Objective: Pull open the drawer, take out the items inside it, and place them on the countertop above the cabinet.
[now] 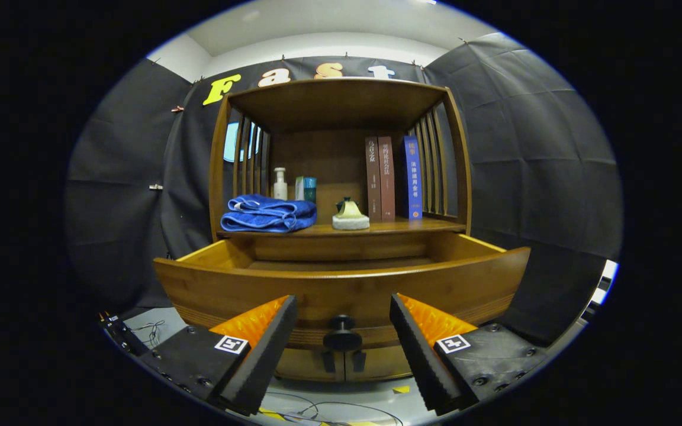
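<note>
A wooden cabinet stands ahead with its drawer [341,284] pulled out towards me; the inside of the drawer is mostly hidden by its front panel. A dark round knob [341,338] sits on the drawer front, between my fingers and a little beyond them. My gripper [344,316] is open, with nothing between the fingers. On the countertop [388,227] above the drawer lie a folded blue towel [269,213] and a small yellow and white item [350,215].
At the back of the countertop stand a white bottle [280,184], a teal container [309,189] and three upright books [393,177]. Slatted side walls and a top shelf [335,97] enclose the countertop. Cables lie on the floor below.
</note>
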Demonstrator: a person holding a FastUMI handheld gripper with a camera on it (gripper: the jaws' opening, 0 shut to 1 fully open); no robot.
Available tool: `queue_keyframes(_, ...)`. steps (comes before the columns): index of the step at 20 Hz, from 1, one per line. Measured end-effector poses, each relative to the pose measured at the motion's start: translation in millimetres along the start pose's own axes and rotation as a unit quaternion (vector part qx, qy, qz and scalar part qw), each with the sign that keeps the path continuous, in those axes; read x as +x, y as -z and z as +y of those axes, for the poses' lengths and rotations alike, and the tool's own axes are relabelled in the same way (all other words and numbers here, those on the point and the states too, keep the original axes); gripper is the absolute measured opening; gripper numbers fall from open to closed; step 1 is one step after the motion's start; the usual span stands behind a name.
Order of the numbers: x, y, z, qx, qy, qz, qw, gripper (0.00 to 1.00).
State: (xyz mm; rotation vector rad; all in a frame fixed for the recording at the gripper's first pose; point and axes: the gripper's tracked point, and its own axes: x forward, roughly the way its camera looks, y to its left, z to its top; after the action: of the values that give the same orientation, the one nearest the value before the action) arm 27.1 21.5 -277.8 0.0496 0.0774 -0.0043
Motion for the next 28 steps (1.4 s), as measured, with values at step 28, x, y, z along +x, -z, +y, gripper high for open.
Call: queue_keyframes(28, 63, 2, -4, 0.013, -0.009, 0.031, 0.999, 0.99)
